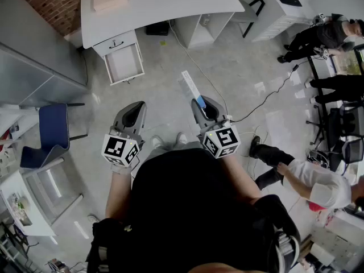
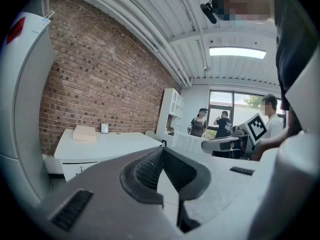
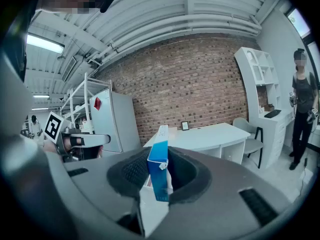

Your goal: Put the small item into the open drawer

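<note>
Grey floor (image 1: 227, 67) lies open between me and the white desk (image 1: 159, 4), whose open drawer (image 1: 124, 63) juts past its edge. My left gripper (image 1: 136, 107) is closed on nothing; my right gripper (image 1: 200, 102) clamps the blue-and-white box (image 1: 189, 85), its lower end hidden between the jaws.

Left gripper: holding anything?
No, the left gripper is shut tip to tip on nothing; the right gripper holds the blue box.

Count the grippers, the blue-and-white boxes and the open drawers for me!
Grippers: 2, the left gripper and the right gripper
Blue-and-white box: 1, clamped in the right gripper
Open drawer: 1
Total: 4
</note>
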